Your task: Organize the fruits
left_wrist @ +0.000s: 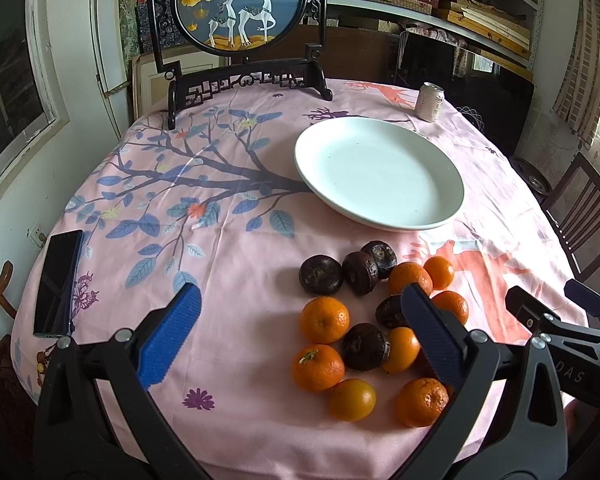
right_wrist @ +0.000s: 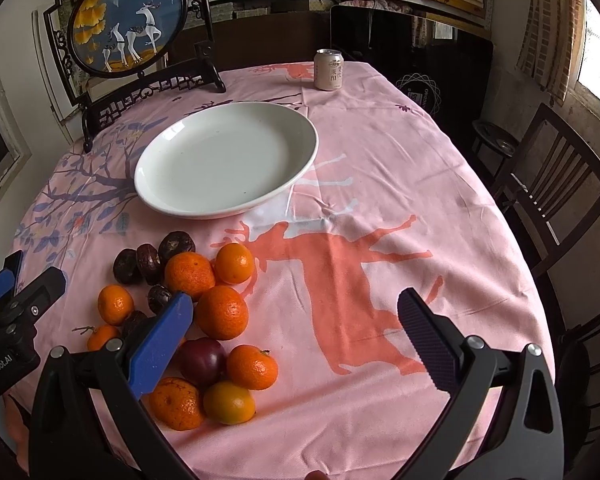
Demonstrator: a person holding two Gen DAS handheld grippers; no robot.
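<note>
Several oranges [left_wrist: 324, 319] [right_wrist: 221, 312] and dark brown round fruits [left_wrist: 321, 274] [right_wrist: 127, 266] lie in a loose pile on the pink tablecloth, near the front. A dark red plum [right_wrist: 202, 361] lies among them. A white plate [left_wrist: 380, 172] [right_wrist: 226, 158] stands empty behind the pile. My left gripper [left_wrist: 300, 300] is open and empty, held above the pile's left side. My right gripper [right_wrist: 296, 312] is open and empty, held just right of the pile. The right gripper's body [left_wrist: 560, 320] shows at the right of the left wrist view.
A drink can [left_wrist: 431, 102] [right_wrist: 329, 69] stands at the far side of the table. A framed deer picture on a black stand [left_wrist: 236, 4] [right_wrist: 128, 20] is at the back left. A black phone [left_wrist: 58, 282] lies at the left edge. A wooden chair [right_wrist: 556, 184] stands to the right.
</note>
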